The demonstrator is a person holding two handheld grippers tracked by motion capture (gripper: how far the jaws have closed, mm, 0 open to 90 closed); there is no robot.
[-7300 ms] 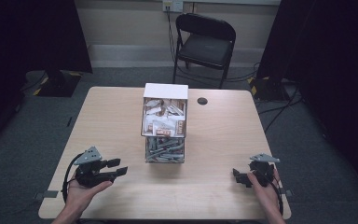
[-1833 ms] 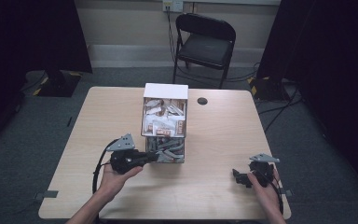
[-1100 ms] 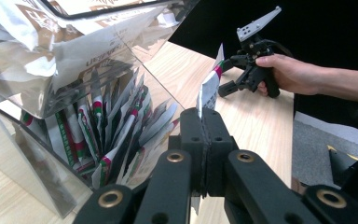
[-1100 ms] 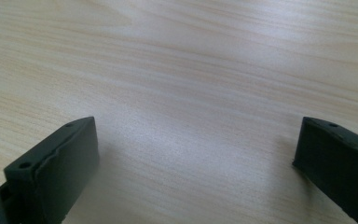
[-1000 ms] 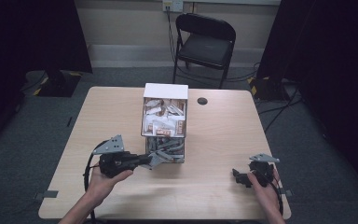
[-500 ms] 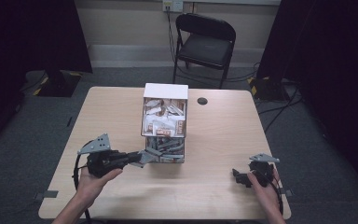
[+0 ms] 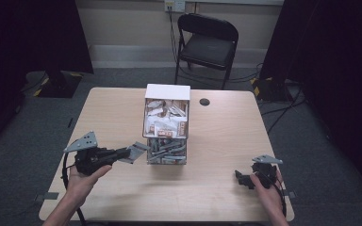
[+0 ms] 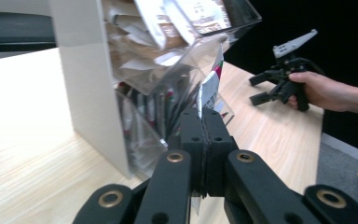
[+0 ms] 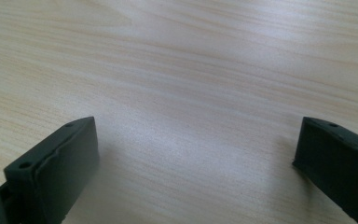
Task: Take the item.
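A clear two-tier organizer (image 7: pixel 167 92) with a white top stands mid-table, with paper sachets above and pens below. My left gripper (image 7: pixel 126 153) is shut on a small silvery sachet (image 7: pixel 137 150), held level just left of the lower bin. In the left gripper view the jaws meet on the sachet (image 8: pixel 209 91), which sticks up past the tips (image 8: pixel 205 116) beside the organizer (image 8: pixel 88 70). My right gripper (image 7: pixel 239 178) rests near the table's front right corner. Its jaws stand wide apart (image 9: pixel 196 158) over bare wood, with nothing between them.
A small black disc (image 7: pixel 204 101) lies on the table right of the organizer. A black folding chair (image 7: pixel 207 42) stands beyond the far edge. The other hand's gripper (image 8: pixel 265 88) shows far off in the left gripper view. Dark floor surrounds the wooden table (image 7: pixel 226 141).
My left gripper has drawn back to the left, away from the organizer's lower bin, carrying the sachet with it. The right gripper has stayed put.
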